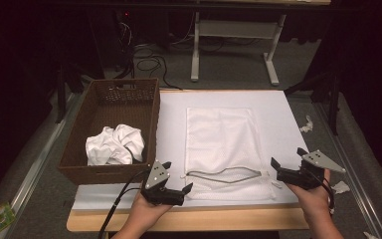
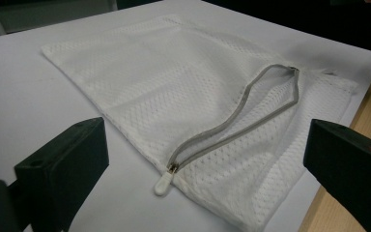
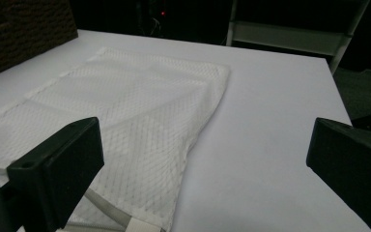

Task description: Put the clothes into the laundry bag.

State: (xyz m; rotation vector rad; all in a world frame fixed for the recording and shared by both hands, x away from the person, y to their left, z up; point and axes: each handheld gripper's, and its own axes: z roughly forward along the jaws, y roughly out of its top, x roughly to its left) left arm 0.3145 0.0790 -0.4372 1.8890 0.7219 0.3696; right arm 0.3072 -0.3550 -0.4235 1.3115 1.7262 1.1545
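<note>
Lying flat on the white table top (image 1: pixel 273 107) is a white mesh bag (image 1: pixel 221 142), and its grey zipper (image 1: pixel 224 175) is open. The left gripper (image 1: pixel 177 178) sits just beside the bag's near left corner, close to the zipper's white pull tab (image 2: pixel 164 184). Its jaws are spread wide and hold nothing. The right gripper (image 1: pixel 288 160) is near the bag's near right corner, jaws spread wide too. A brown basket (image 1: pixel 146 114) stands left of the bag, with a crumpled white cloth (image 1: pixel 114 145) inside.
</note>
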